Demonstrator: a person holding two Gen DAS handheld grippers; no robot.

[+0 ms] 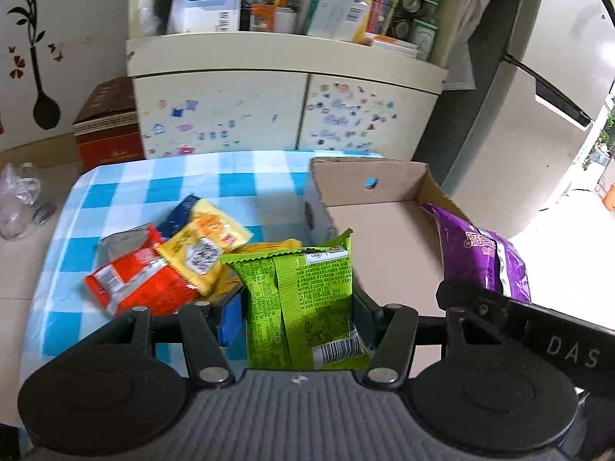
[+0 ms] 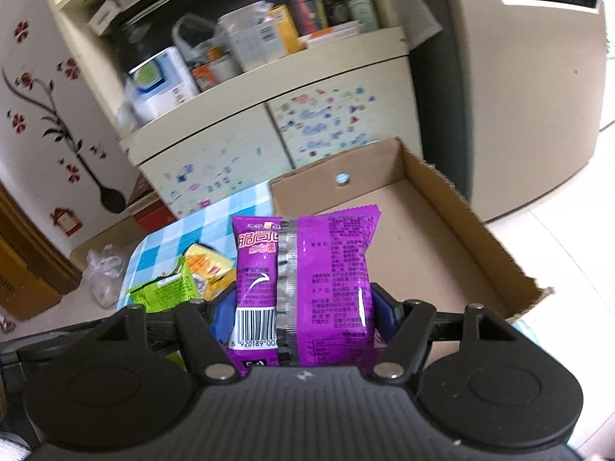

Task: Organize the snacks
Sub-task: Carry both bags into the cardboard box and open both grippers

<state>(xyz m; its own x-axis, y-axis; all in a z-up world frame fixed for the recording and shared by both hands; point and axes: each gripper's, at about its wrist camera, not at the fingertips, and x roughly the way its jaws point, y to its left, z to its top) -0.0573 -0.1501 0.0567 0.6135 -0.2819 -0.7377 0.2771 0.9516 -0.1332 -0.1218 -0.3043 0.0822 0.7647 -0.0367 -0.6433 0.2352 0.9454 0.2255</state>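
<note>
My left gripper is shut on a green snack packet and holds it upright above the table, just left of the open cardboard box. My right gripper is shut on a purple snack packet, held over the near part of the box. The purple packet and right gripper also show at the right of the left wrist view. A red packet, a yellow packet and a dark blue packet lie in a pile on the blue checked tablecloth.
A cream cabinet with stickered doors and a cluttered shelf stands behind the table. A brown carton sits at its left, a crumpled plastic bag lies on the floor, and a fridge stands at the right.
</note>
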